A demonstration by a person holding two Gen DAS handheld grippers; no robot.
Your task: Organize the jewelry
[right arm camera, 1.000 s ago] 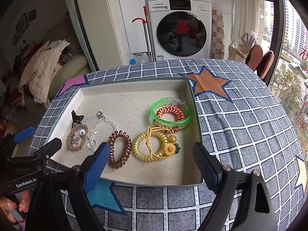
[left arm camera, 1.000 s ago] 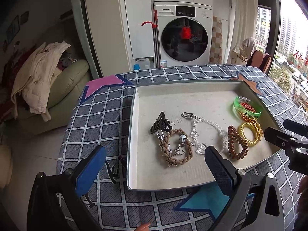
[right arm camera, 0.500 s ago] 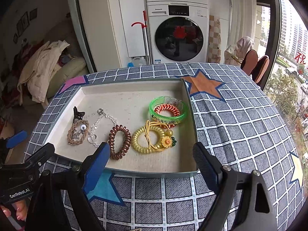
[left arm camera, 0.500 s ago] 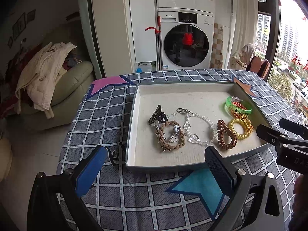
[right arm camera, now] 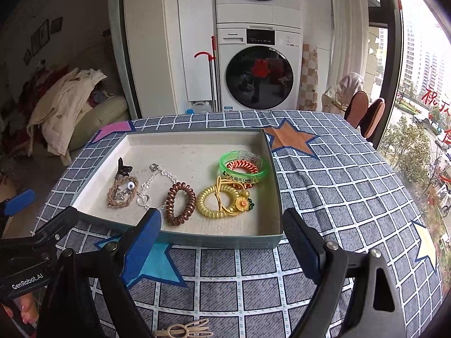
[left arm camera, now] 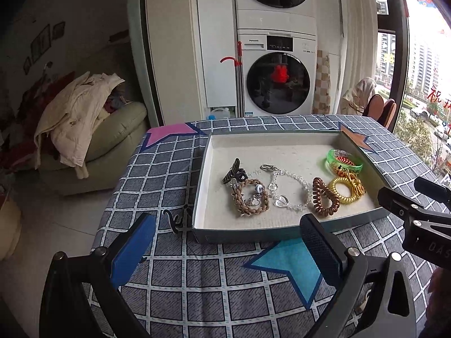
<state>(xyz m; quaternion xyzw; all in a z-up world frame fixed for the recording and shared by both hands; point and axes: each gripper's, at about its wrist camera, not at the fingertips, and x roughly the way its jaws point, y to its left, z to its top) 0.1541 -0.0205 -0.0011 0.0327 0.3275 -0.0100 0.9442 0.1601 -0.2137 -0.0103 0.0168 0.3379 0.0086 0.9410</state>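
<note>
A shallow grey tray (left arm camera: 242, 235) (right arm camera: 225, 240) sits on the checked tablecloth and holds jewelry. From left to right lie a black hair claw (left arm camera: 231, 170) (right arm camera: 123, 167), a braided tan bracelet (left arm camera: 248, 200) (right arm camera: 121, 191), a crystal chain (left arm camera: 290, 188) (right arm camera: 149, 186), a brown coil tie (left arm camera: 324, 200) (right arm camera: 180, 202), a yellow coil tie with a flower (left arm camera: 348, 188) (right arm camera: 222, 200) and a green bangle (left arm camera: 342, 162) (right arm camera: 243, 166). My left gripper (left arm camera: 225, 239) and right gripper (right arm camera: 222, 236) hover open before the tray's near wall, holding nothing.
A beige hair clip (right arm camera: 183, 331) lies on the cloth at the near edge, below the right gripper. A small black clip (left arm camera: 177, 219) lies beside the tray's near left corner. Beyond the table stand a washing machine (right arm camera: 259, 70) and a sofa with clothes (left arm camera: 79, 129).
Both grippers have drawn back from the tray toward the table's near edge, so the tray now lies farther ahead and more cloth shows. The jaws stayed wide apart.
</note>
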